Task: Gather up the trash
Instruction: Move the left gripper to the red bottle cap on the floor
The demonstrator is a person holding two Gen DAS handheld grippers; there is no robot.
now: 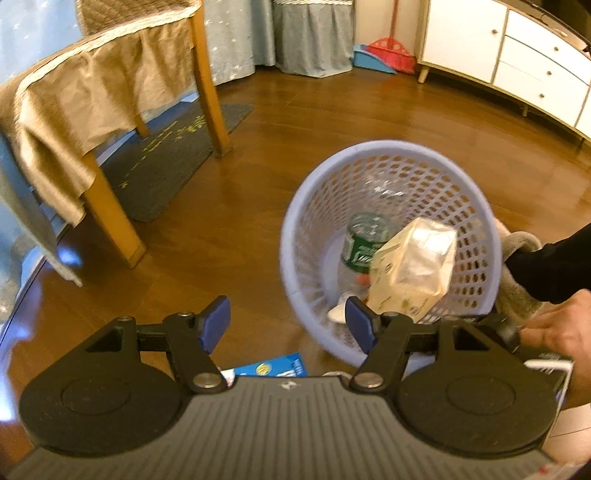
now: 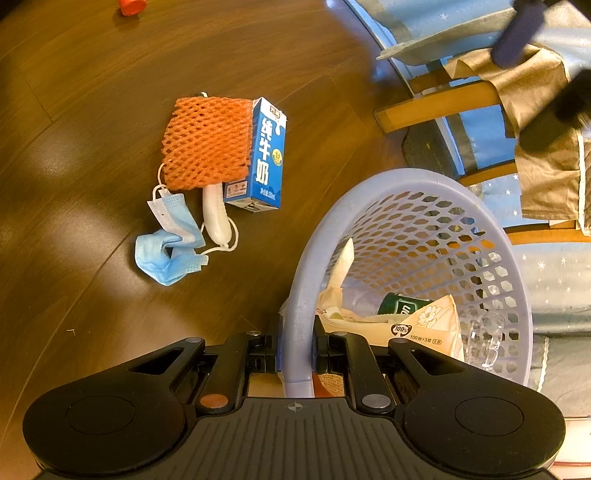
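A lavender mesh basket point(image 1: 295, 206) stands tilted on the wooden floor, holding a green-labelled bottle point(image 1: 365, 240) and a beige tissue pack point(image 1: 413, 273). My left gripper point(image 1: 288, 326) is open just left of the basket with nothing between its blue pads. My right gripper point(image 2: 295, 354) is shut on the basket point(image 2: 369, 192) at its near rim. On the floor to the basket's left lie an orange foam net point(image 2: 207, 140), a blue milk carton point(image 2: 264, 155), a white tube-like object point(image 2: 214, 214) and a crumpled blue face mask point(image 2: 170, 243).
A wooden chair point(image 1: 110, 206) draped in tan cloth stands to the left over a dark mat point(image 1: 166, 155). A white cabinet point(image 1: 517, 62) and a red broom point(image 1: 391, 51) line the far wall. A red cap point(image 2: 131, 5) lies far off. A person's hand point(image 1: 561, 332) is at the right.
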